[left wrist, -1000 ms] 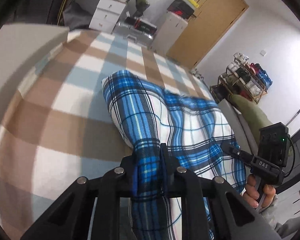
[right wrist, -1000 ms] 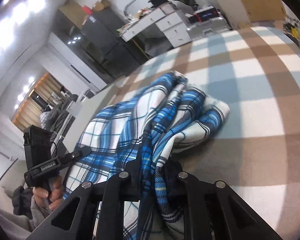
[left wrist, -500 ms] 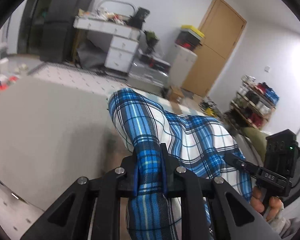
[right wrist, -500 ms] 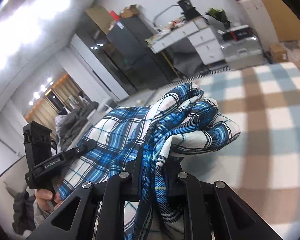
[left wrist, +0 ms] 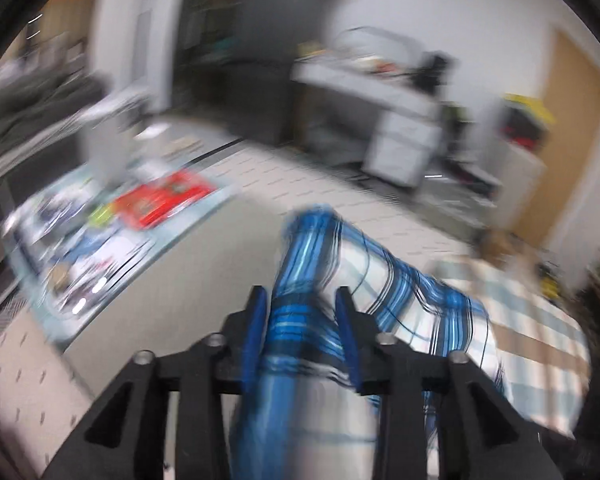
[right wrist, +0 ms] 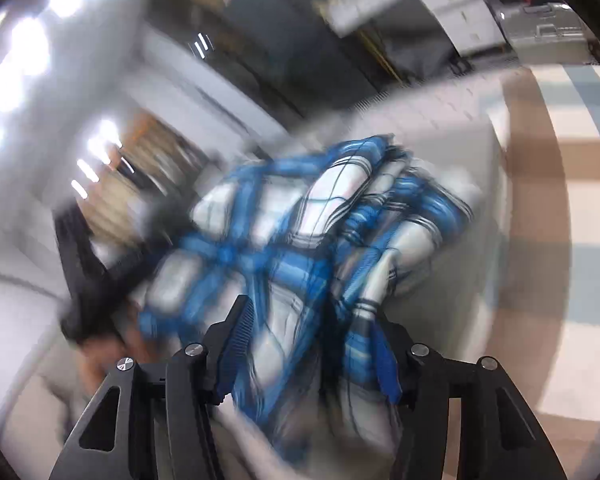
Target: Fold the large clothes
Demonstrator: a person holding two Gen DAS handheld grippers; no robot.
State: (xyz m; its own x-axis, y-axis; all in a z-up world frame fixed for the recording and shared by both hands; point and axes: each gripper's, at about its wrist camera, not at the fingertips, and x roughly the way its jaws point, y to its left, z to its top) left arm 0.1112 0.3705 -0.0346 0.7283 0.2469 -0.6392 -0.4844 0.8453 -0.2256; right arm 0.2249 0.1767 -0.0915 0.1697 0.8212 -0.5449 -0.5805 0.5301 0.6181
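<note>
The garment is a blue, white and black plaid shirt (left wrist: 384, 280). Both views are motion-blurred. My left gripper (left wrist: 302, 304) has a bunch of the shirt between its blue-padded fingers, with a gap showing beside the cloth. The rest of the shirt trails off to the right over the checked bedspread (left wrist: 540, 320). In the right wrist view the shirt (right wrist: 300, 248) bulges ahead of my right gripper (right wrist: 312, 344), whose fingers stand apart with the cloth loose between them. The left gripper and hand are a dark blur at the left (right wrist: 100, 280).
The bed has a brown, white and pale blue checked cover (right wrist: 560, 240). Beyond its grey edge is a tiled floor with a mat of scattered items (left wrist: 112, 220), a white drawer desk (left wrist: 400, 128), a dark cabinet (left wrist: 260, 60) and a wooden door (left wrist: 568, 120).
Both grippers swung sharply left, off the bed toward the floor side, carrying the shirt. Both pairs of fingers have spread wider than before; the right one has clearly loosened on the cloth.
</note>
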